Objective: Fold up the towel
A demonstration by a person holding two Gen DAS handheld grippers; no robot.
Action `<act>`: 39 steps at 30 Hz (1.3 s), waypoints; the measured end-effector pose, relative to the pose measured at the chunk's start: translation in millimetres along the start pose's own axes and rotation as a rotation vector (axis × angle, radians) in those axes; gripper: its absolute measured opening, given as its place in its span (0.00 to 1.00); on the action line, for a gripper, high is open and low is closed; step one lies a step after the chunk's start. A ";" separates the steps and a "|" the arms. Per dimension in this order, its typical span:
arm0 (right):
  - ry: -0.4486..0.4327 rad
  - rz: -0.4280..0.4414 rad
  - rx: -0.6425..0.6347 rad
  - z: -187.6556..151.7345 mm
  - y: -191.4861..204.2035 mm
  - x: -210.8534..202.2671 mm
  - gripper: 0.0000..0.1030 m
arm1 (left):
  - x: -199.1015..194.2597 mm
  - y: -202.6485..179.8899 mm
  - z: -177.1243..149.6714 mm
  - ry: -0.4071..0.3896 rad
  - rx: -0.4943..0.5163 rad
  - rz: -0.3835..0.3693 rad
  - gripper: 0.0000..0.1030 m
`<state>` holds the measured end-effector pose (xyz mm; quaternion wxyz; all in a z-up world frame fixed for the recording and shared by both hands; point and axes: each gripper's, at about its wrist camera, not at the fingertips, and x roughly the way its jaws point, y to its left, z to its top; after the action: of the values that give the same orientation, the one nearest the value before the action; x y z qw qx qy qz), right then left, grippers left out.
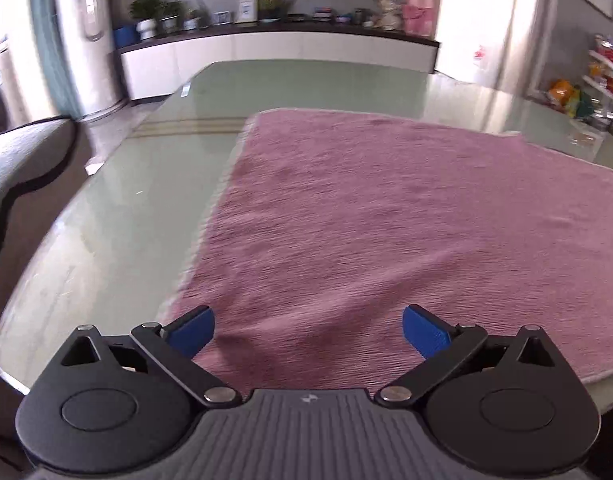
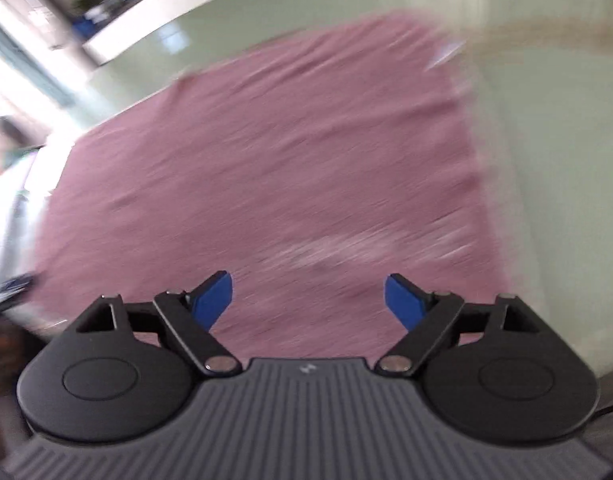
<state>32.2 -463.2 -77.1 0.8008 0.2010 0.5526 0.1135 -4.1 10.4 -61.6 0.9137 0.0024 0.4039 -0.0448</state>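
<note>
Left wrist view first, starting close in: the left gripper (image 1: 308, 334) has its blue-padded fingers (image 1: 194, 332) spread wide with nothing between them, hanging just over the near edge of the pink towel (image 1: 366, 220), toward its near-left corner. Makes sense to me as a setup for a corner grab. You want the jaws wide so one pad can slip under the hem and the other come down on top.

Right wrist view is pretty smeared with blur, but the right gripper (image 2: 308, 300) is clearly spread apart too and empty, sitting over the towel's (image 2: 266, 160) near edge on the other side, closer to the right-hand hem. So both tools line up along the same near edge, one per corner, which is how you'd start a fold away from yourself. I can't tell from either view whether the pads actually touch the fabric.

Moving outward: the towel lies flat and opened out on the glass table (image 1: 118, 208), turned a bit askew to the table's edges, with only small ripples near the front. Its near edge runs close to the table's near edge, so the hem is easy to reach. Bare glass shows past its left side and far edge, so there's room to lay the fold over. No fold is in yet, judging by the single layer.

Way beyond the far edge there's a low white cabinet (image 1: 274, 60) with potted plants (image 1: 150, 16) on it.
</note>
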 end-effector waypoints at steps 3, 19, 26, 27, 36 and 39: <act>0.051 0.042 0.002 -4.3 6.4 9.5 0.88 | 7.4 -16.2 -0.2 0.030 0.016 -0.031 0.99; -0.113 -0.041 0.251 18.1 -75.0 -46.9 0.89 | 0.1 3.0 -6.0 0.038 0.015 -0.004 0.99; -0.124 -0.025 0.237 23.6 -81.8 -27.7 0.91 | 5.6 -2.3 -7.1 0.042 0.054 0.001 1.00; -0.136 -0.039 0.236 24.4 -84.7 -30.7 0.90 | 5.0 -0.5 -8.5 0.037 0.059 -0.006 1.00; -0.240 0.038 0.295 44.8 -94.6 -52.0 0.89 | 5.1 0.9 -11.8 0.024 0.067 -0.014 1.00; -0.244 0.081 0.242 51.7 -79.9 -45.5 0.91 | 5.2 0.1 -11.3 0.023 0.066 -0.012 1.00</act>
<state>60.6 -563.2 -58.7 0.8267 0.3303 0.4524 0.0531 -8.9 10.5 -73.0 0.9083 0.0305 0.4124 -0.0635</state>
